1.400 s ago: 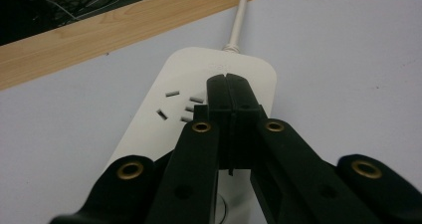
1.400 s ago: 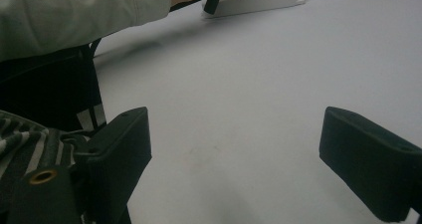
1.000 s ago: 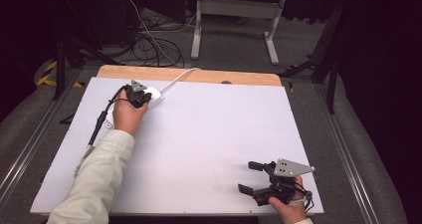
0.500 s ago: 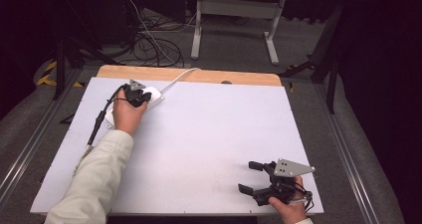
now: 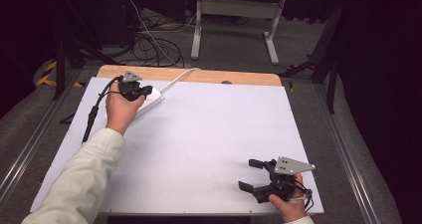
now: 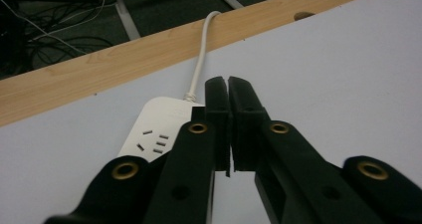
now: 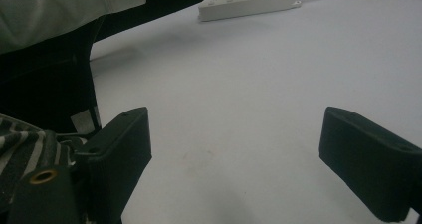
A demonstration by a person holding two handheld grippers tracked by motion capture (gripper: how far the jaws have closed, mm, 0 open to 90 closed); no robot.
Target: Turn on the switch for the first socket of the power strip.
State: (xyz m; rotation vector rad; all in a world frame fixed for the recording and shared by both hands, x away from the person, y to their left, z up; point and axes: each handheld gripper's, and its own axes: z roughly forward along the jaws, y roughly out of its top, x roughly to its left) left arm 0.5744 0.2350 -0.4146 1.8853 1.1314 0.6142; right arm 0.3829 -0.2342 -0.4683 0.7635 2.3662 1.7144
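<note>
No shift over last second: left gripper (image 5: 142,91) stays parked on power strip (image 5: 152,100) at bench (image 5: 209,129) 11 o'clock, jaws pressed together. Right gripper (image 5: 254,175) idle at 5 o'clock, jaws spread. Likely pressing switch; no progress visible.

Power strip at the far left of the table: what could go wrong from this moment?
The left tongs are shut and sit over the white power strip without gripping it, so a push could skid it across the white table top. Its white cord runs over the wooden edge and may tug the strip back or snag. The right tongs hang open near the table's front edge, too far off to steady anything.
</note>
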